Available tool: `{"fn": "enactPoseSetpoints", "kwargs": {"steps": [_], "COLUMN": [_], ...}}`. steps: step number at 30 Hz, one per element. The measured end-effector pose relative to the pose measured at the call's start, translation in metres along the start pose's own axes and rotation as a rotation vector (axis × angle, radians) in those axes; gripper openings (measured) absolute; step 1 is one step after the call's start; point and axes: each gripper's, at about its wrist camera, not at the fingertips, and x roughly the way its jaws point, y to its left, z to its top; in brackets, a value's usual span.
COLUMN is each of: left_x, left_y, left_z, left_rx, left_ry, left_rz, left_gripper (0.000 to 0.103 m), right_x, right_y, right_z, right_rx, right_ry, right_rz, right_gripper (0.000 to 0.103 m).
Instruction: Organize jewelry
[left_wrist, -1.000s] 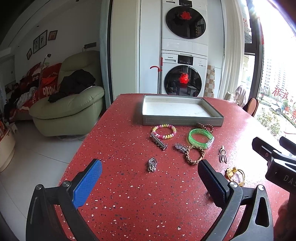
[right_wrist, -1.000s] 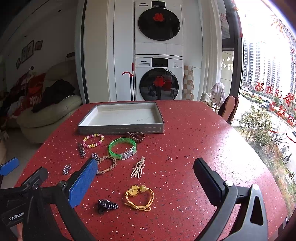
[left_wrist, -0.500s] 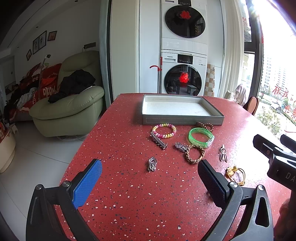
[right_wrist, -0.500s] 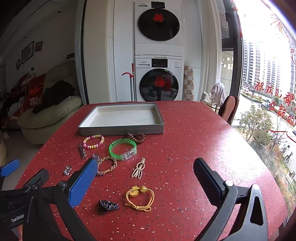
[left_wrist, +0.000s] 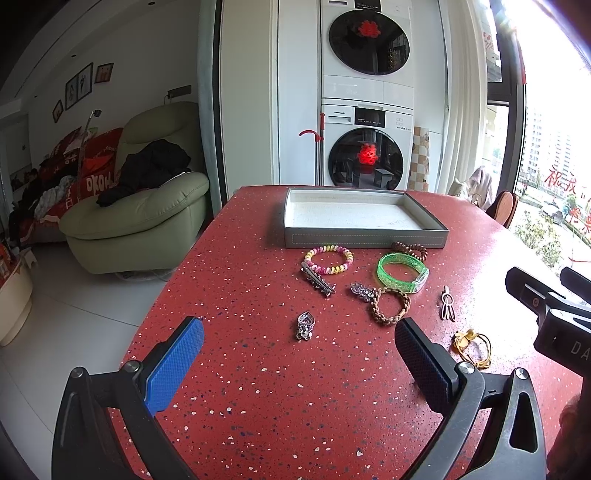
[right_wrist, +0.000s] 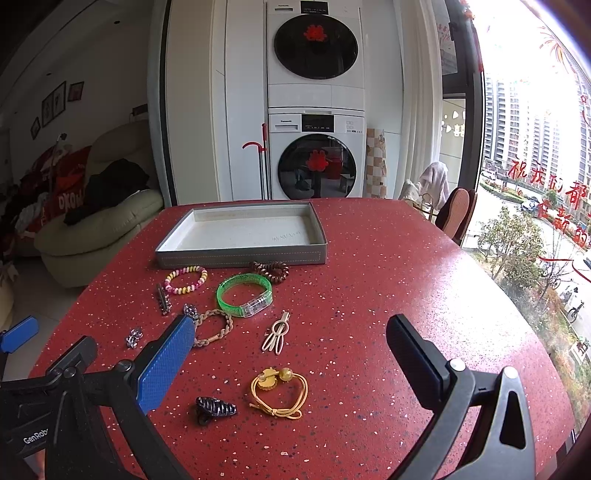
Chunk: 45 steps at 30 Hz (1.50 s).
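Note:
A grey tray (left_wrist: 365, 239) (right_wrist: 242, 255) with a white floor stands empty at the far side of the red speckled table (left_wrist: 240, 258). In front of it lie several pieces: a pastel bead bracelet (left_wrist: 328, 255), a green bangle (left_wrist: 402, 273) (right_wrist: 244, 294), a brown coil tie (right_wrist: 269, 270), a braided bracelet (left_wrist: 390, 305) (right_wrist: 213, 328), a silver clip (left_wrist: 317, 282), a heart pendant (left_wrist: 305, 325), a gold hairpin (right_wrist: 276, 332), a yellow hair tie (right_wrist: 279, 391) and a dark claw clip (right_wrist: 215, 408). My left gripper (left_wrist: 299, 363) and right gripper (right_wrist: 291, 363) hover open above the near table, holding nothing.
A green armchair (left_wrist: 140, 210) with dark clothes stands left of the table. Stacked washing machines (left_wrist: 365, 110) fill the back wall. A chair back (right_wrist: 456, 214) and a window are at the right. The table's left edge drops to a white floor (left_wrist: 74, 332).
Both grippers have barely drifted; the jewelry and the tray lie where they were.

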Motion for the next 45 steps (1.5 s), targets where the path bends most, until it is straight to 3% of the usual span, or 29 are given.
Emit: {"fn": "enactPoseSetpoints", "kwargs": {"steps": [45], "left_x": [0.0057], "left_y": [-0.0025], "left_z": [-0.0054], "left_rx": [0.004], "left_ry": [0.019], "left_rz": [0.001], "left_gripper": [0.103], "right_x": [0.0002], "right_y": [0.0013], "right_z": [-0.0009], "right_rx": [0.005], "right_ry": [0.008], "right_rz": [0.007], "right_gripper": [0.103]}}
